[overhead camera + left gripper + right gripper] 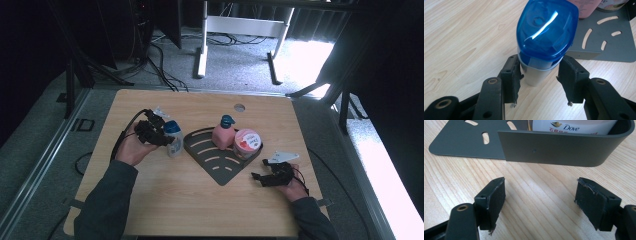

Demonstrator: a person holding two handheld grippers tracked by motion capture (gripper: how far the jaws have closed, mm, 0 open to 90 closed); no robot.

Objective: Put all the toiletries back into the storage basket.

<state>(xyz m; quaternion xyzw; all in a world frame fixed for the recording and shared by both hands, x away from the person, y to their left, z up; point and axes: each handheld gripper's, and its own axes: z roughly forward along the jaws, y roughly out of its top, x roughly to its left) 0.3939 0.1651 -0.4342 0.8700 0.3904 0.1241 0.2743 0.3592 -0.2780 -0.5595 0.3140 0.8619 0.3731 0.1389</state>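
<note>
The pink pump bottle and Dove jar already sit in the grey corner rack, while the blue-capped bottle stands just left of it, straddled but seemingly unpinched by the left gripper; the right gripper waits wide open, empty.

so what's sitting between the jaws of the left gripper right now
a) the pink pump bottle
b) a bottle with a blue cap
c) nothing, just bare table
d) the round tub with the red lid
b: in the left gripper view the blue-capped bottle stands upright on the table between the jaws of the left gripper, beside the dark tray.
</note>
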